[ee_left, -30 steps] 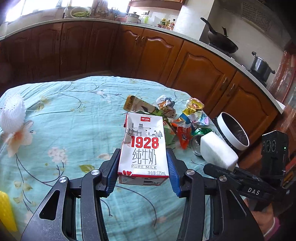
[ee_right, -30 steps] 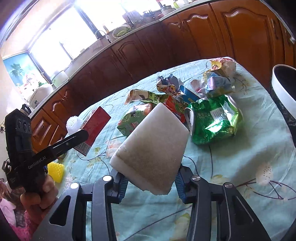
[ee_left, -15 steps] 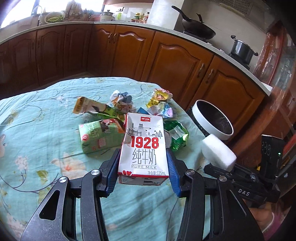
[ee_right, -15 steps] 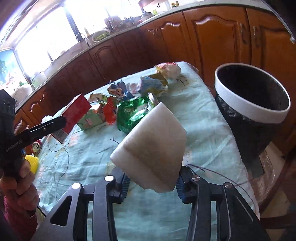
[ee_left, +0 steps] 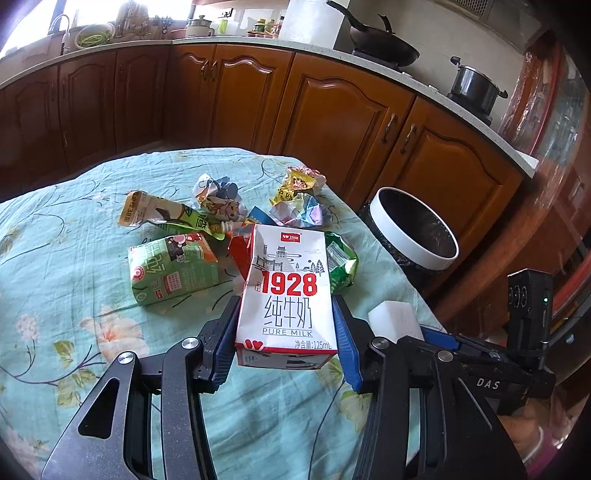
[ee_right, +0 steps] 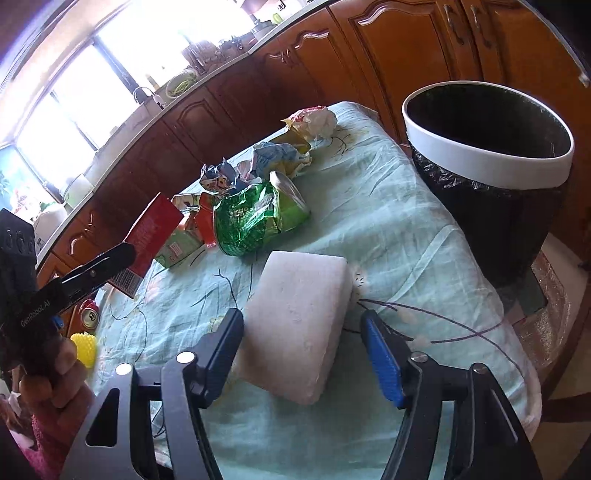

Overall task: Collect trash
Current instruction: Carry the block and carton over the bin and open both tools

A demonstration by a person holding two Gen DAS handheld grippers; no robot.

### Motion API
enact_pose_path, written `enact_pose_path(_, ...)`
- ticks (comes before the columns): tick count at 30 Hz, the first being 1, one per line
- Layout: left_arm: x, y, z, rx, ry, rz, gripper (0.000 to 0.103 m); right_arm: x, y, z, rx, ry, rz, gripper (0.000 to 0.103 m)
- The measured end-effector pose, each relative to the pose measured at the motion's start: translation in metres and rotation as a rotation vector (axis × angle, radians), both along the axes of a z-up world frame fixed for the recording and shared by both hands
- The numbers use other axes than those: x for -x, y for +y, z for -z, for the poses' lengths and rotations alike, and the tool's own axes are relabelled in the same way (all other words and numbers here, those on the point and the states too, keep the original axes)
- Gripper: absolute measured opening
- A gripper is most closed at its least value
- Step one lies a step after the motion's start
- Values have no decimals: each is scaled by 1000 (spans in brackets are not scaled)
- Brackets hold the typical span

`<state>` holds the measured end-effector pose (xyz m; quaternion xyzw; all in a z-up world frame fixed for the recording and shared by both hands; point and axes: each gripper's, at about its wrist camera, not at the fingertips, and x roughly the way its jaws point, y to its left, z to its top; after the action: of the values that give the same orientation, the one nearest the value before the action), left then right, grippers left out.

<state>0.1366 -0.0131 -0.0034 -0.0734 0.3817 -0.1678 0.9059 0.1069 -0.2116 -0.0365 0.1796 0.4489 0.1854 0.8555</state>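
A kitchen with a long run of brown wooden cabinets (ee_left: 332, 110) curving round the room under a pale countertop (ee_left: 461, 107). On the stove side stand a black wok (ee_left: 384, 46) and a steel pot (ee_left: 474, 86) against a light wall. Bottles and jars (ee_left: 264, 27) line the back of the counter. A wide window (ee_right: 122, 66) floods the sink area with bright daylight, washing out the view. The desk wears a pale green cloth (ee_left: 55, 229) printed with flowers and branches. Patterned floor (ee_right: 569, 373) shows beside it.

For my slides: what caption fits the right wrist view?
Right tongs open around a white foam block on the tablecloth, near the black-lined bin.
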Motion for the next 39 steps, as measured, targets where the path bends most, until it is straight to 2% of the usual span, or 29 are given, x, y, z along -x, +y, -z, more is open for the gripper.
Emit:
enact_pose_path(5, -3, -14, 0, -14, -1, 23, 46, 6, 2, -6, -6, -43, -45, 47)
enact_pose_path(8, -6, -22, -2, -18, -2, 35, 46, 9, -7, -17, -16, -79, -35, 47)
enact_pose_path(13, -14, -42, -4, -20, -4, 78, 46, 2, -39, -32, -26, -109, 31, 47)
enact_pose_path(26, -42, -129, -20, -49, -53, 241, 46, -21, -131, -58, 9, -166, 228, 47)
enact_pose_path(39, -89, -201, -28, -111, -50, 340, 46, -71, -176, -58, 50, -161, 293, 49)
